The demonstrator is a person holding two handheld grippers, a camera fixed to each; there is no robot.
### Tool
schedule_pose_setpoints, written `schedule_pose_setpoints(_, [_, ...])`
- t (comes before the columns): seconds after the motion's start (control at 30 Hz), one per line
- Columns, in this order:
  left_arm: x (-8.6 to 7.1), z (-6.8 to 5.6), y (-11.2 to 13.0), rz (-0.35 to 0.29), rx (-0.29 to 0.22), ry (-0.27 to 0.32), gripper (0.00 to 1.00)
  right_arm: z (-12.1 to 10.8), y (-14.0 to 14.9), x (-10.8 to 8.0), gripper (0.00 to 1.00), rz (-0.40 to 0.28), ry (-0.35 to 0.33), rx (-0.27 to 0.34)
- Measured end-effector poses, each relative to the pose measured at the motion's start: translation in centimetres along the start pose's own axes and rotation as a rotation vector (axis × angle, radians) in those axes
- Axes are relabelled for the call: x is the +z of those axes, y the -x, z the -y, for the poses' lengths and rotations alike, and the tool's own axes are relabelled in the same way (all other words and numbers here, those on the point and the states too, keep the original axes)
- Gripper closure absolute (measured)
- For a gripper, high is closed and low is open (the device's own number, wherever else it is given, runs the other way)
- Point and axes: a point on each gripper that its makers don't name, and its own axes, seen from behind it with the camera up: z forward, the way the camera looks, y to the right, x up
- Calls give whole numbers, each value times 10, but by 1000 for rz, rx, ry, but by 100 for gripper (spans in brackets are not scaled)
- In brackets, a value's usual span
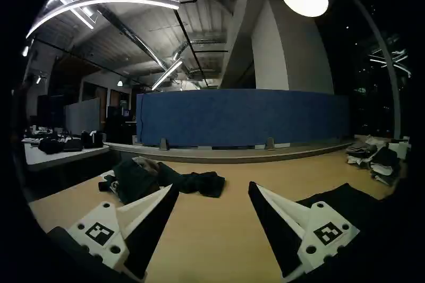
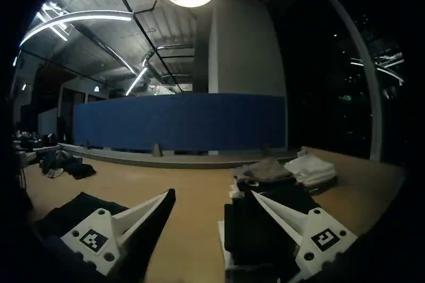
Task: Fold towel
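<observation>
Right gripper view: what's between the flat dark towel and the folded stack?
Bare tabletop. In the right gripper view the dark towel lies to the left and the stack to the right. The open right gripper looks along that gap.

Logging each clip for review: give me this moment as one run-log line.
left gripper open, empty | right gripper open, empty | crumpled dark towels heaped on table | folded stacks ahead of right gripper
</observation>
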Motion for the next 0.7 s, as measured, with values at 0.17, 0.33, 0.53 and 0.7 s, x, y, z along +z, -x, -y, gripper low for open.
schedule_pose_setpoints(0.17, [-1,2,-34,-10,-4,-6,3,-6,-32,-6,0,3,11,11])
schedule_pose_setpoints(0.33, [-7,-2,-81,-12,4,3,3,-9,-70,-14,0,17,16,22])
schedule_pose_setpoints(0.53, [-16,-7,-129,-5,35,22,3,-9,-119,-23,0,17,17,2])
schedule_pose_setpoints(0.7, [-21,-8,-155,13,25,31,3,-8,-151,-26,0,19,14,-3])
